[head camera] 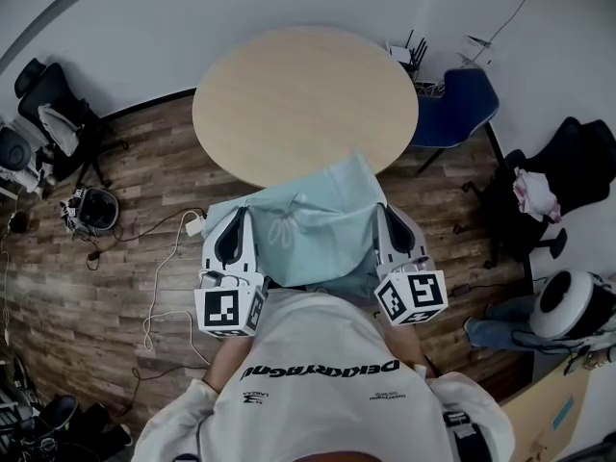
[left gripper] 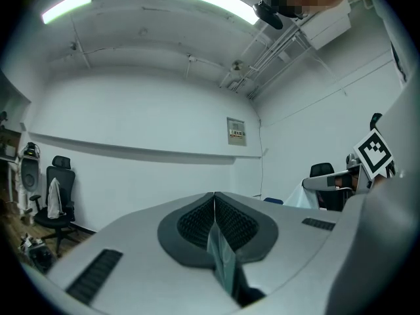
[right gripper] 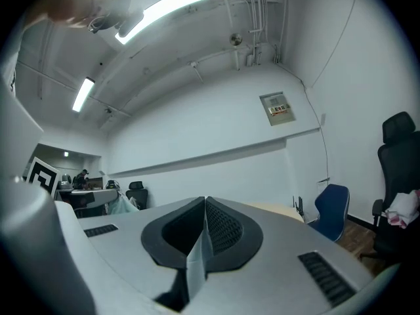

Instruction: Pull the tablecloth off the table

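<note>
Head view: both grippers are held level and side by side, close in front of the person's chest, noses towards 12 o'clock. The marker cubes face the camera.

- Left gripper (head camera: 238,221) sits at 7 o'clock of frame centre, right gripper (head camera: 385,218) at 5 o'clock.
- The tablecloth (head camera: 318,224), pale green, is bunched and slung between the two grippers. It lies at 6 o'clock of the round wooden table (head camera: 303,99).
- One peak of the cloth overlaps the table's near rim in the picture. Whether it touches cannot be told.
- A blue chair (head camera: 460,109) stands at 3 o'clock of the table.

Left gripper view: the jaws are clenched together on a thin fold of the tablecloth, which runs down from the ribbed pads (left gripper: 197,222).

Right gripper view: the jaws are likewise clamped on a fold of cloth, which trails towards 6 o'clock from between the pads (right gripper: 223,228)
</note>
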A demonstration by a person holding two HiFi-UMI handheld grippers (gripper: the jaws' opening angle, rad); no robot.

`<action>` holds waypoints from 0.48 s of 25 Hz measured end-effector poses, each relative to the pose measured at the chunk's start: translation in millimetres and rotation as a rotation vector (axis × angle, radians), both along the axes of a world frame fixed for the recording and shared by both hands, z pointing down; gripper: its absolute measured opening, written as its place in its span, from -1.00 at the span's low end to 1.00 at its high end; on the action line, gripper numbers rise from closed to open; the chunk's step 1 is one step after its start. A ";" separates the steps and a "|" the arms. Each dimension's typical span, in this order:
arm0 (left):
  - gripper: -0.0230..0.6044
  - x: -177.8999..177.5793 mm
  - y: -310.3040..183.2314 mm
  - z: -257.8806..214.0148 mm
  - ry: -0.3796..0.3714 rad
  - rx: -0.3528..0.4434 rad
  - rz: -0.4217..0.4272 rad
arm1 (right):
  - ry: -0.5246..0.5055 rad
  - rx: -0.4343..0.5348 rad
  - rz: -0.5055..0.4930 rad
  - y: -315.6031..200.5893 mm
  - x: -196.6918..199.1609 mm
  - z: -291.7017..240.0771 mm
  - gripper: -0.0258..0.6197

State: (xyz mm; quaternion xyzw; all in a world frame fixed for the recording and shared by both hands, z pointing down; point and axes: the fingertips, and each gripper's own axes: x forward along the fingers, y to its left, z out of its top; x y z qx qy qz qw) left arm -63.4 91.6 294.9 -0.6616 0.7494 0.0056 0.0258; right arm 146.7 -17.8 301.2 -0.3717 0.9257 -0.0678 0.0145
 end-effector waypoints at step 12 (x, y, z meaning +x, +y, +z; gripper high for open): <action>-0.88 9.7 5.0 2.9 -0.011 -0.017 -0.015 | -0.001 -0.024 0.005 -0.8 8.1 3.7 -0.82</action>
